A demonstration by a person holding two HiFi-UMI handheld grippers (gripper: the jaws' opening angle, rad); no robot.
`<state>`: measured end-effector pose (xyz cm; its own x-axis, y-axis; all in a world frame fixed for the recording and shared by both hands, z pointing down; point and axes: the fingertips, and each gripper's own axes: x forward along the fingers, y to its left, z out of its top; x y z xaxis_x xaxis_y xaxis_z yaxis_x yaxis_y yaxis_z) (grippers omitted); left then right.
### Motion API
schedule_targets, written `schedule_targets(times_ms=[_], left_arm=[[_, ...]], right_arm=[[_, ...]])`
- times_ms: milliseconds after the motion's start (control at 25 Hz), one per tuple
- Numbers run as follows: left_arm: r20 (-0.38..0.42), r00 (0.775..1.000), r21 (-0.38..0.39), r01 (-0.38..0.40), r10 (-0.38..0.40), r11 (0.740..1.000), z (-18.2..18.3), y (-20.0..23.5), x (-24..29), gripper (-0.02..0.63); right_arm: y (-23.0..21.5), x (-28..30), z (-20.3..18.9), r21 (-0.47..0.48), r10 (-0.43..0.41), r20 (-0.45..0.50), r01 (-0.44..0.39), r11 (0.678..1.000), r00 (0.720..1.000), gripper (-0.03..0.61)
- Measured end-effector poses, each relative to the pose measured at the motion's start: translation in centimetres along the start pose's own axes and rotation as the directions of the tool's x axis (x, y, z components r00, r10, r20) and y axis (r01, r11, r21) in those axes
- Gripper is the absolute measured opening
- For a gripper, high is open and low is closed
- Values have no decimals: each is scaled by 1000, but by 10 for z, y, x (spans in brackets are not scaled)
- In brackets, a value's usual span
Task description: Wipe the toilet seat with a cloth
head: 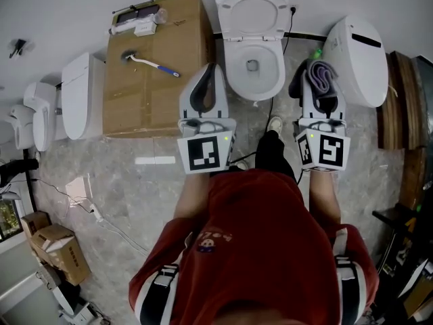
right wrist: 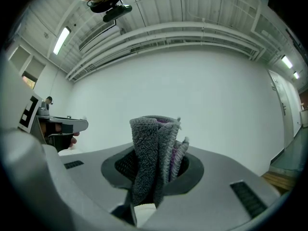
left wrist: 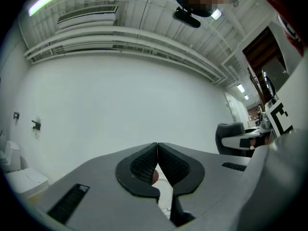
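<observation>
- My left claw (left wrist: 157, 148) is clenched with nothing in it. My right claw (right wrist: 155, 170) is grasping the grey-purple cloth (right wrist: 151, 148), which stands upright.
- Ahead, between the two, the toilet (head: 233, 73) stands lid-up on the grey marble floor (head: 135, 181).
- To its left, a cardboard box (head: 142, 107) carries a brush (head: 150, 62). To its right sits another white toilet (head: 358, 59).

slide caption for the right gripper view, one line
Right gripper clamped on a folded grey cloth, facing a white wall
</observation>
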<state>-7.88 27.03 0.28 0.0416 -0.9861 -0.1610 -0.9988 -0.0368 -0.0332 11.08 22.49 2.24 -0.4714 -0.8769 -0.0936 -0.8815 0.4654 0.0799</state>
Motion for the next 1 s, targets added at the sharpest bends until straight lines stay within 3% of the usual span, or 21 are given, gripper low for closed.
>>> schedule_targets(times_ms=[320,640,840,1000], left_arm=[[5,999,46,-33,32,998,-5,-25,107,14],[29,1000,117,-16,12,993,-10,-68,214,14],[1,1000,104,-30,30,994,-19,-74,252,14],[-24,999,83,-45,48,995,-33,-63,266,14]], right_arm=[[-81,82,-9,8,19,11,-19,1000,1000,97],[-175,155,-24,42,21,10,-21,999,1000,95],[-202,187,-40,75,40,-23,-38,997,999,96],[-197,206,-52,74,49,-44,-45,996,998,97]])
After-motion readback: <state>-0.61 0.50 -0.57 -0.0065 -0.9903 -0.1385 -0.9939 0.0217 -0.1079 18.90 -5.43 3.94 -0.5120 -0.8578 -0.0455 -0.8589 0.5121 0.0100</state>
